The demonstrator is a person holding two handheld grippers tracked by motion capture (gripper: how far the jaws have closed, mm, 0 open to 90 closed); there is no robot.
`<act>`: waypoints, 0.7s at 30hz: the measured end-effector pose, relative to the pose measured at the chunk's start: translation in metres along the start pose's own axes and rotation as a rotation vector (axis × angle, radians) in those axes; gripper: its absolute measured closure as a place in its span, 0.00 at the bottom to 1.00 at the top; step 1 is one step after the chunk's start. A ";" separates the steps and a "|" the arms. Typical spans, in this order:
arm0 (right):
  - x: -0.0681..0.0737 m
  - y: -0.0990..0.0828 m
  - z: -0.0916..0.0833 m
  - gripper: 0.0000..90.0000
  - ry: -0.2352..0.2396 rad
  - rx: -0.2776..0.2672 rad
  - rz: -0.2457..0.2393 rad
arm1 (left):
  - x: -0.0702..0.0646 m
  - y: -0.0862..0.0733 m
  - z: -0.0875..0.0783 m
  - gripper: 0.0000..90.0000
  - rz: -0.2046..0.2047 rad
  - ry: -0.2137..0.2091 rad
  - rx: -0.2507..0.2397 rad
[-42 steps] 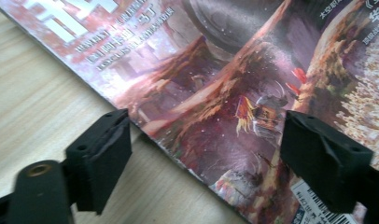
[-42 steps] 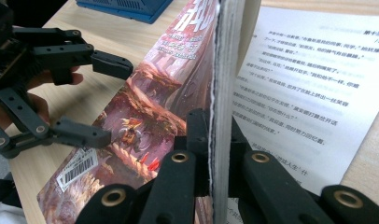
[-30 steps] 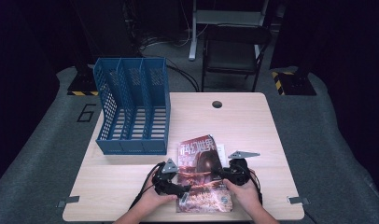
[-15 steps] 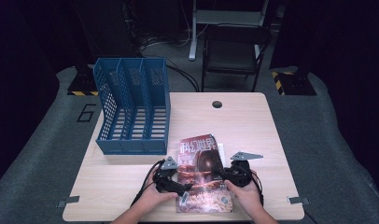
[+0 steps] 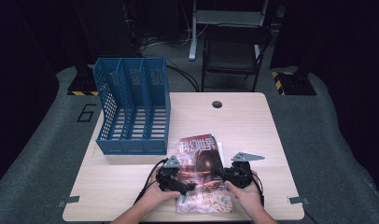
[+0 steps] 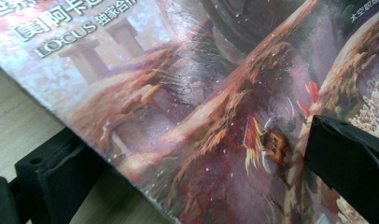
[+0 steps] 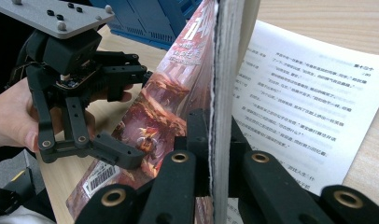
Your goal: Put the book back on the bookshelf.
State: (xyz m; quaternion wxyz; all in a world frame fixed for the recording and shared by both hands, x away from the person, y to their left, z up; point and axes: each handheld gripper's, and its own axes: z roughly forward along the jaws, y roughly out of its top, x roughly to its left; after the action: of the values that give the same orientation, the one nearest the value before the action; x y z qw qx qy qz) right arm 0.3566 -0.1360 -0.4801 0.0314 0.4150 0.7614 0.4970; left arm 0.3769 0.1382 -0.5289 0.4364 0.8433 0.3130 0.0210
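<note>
A magazine [image 5: 201,168] with a reddish illustrated cover lies at the table's near edge, between the two hands. My right gripper [image 5: 222,175] is shut on its right side. In the right gripper view the jaws [image 7: 220,154] pinch a thick sheaf of pages stood on edge, and a white printed page [image 7: 299,107] lies flat beyond them. My left gripper [image 5: 185,186] is open and its jaws have just been opening. In the left gripper view the magazine's [image 6: 201,116] left edge passes between them, one jaw under it and one over the cover, without pressing.
A blue three-slot file rack [image 5: 131,112] stands at the table's back left. The wooden table [image 5: 253,126] has a cable hole [image 5: 217,103] near its far edge. A dark chair [image 5: 232,46] stands behind the table.
</note>
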 end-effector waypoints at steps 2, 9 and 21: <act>0.001 0.000 0.000 0.96 0.003 0.000 0.004 | -0.001 0.001 0.001 0.00 -0.001 -0.006 0.001; 0.001 0.001 0.000 0.96 0.010 -0.006 -0.004 | -0.002 0.002 0.003 0.00 0.002 -0.019 0.002; 0.004 0.002 -0.001 0.96 0.027 -0.017 -0.003 | -0.004 0.002 0.006 0.00 0.020 -0.053 -0.001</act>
State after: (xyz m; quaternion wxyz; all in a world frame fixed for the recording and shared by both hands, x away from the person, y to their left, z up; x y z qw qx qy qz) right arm 0.3551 -0.1340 -0.4766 0.0255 0.4067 0.7582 0.5089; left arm 0.3763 0.1306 -0.5300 0.4446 0.8465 0.2927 0.0032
